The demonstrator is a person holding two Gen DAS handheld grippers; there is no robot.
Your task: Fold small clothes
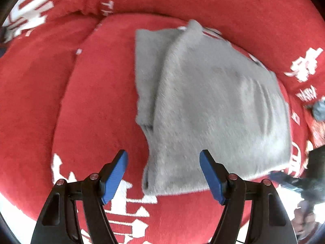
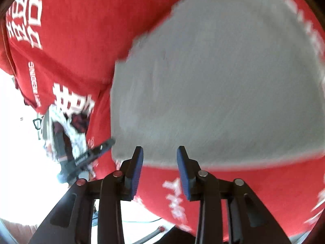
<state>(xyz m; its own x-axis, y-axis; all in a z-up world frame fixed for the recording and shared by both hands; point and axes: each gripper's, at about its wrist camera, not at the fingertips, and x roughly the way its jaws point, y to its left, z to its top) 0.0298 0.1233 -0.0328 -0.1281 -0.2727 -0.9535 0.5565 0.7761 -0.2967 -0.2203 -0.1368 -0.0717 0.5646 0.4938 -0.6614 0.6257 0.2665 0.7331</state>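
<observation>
A fuzzy grey garment (image 1: pixel 213 101) lies folded on a red cover (image 1: pixel 91 81) printed with white characters; a narrower layer sticks out along its left side. My left gripper (image 1: pixel 163 154) hovers over the garment's near left corner, blue pads wide apart, nothing between them. In the right wrist view the same grey garment (image 2: pixel 223 81) fills the upper right, blurred. My right gripper (image 2: pixel 160 149) is at its near edge with the pads partly apart and holding nothing; only cloth and red cover (image 2: pixel 81 40) show behind the gap.
The red cover bulges like a cushioned seat, with a raised back along the top. A person's patterned sleeve (image 2: pixel 67 126) and a dark tool body show at the left beside a bright white floor (image 2: pixel 20 152). A blurred dark shape (image 1: pixel 316 162) sits at the right edge.
</observation>
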